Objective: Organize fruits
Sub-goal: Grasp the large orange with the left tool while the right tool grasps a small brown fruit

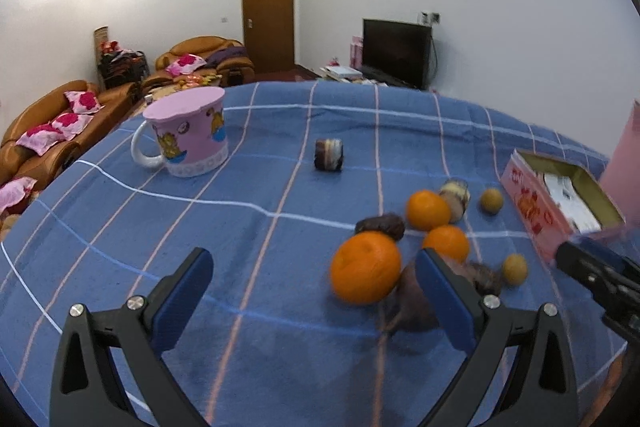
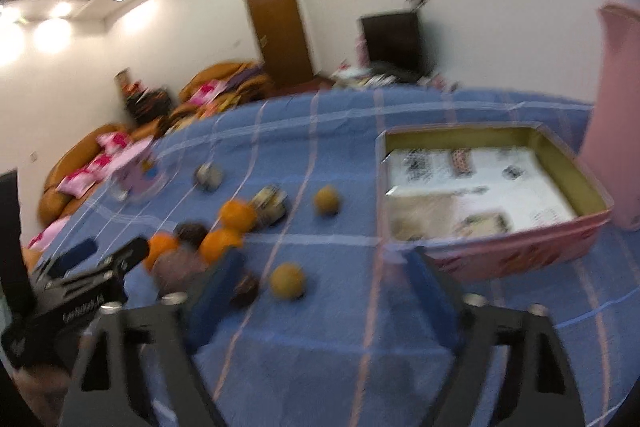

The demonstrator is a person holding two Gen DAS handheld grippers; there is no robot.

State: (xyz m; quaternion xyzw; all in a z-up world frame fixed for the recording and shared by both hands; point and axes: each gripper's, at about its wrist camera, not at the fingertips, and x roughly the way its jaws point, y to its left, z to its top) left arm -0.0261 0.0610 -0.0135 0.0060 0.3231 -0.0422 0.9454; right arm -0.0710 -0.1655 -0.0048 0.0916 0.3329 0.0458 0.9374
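Two grippers are in your hands, and both stand with jaws spread wide and nothing between them. Your left gripper hovers low over the blue checked cloth; its right finger sits just in front of a dark brown fruit, and the nearest orange lies just beside that finger. Your right gripper hangs above the cloth with a small yellow-brown fruit near its left finger. Beyond these, two more oranges cluster close together, with another dark piece touching the group. Farther right, the open pink box holds only printed paper. Farthest back, a pink lidded mug stands upright, well apart from the fruit.
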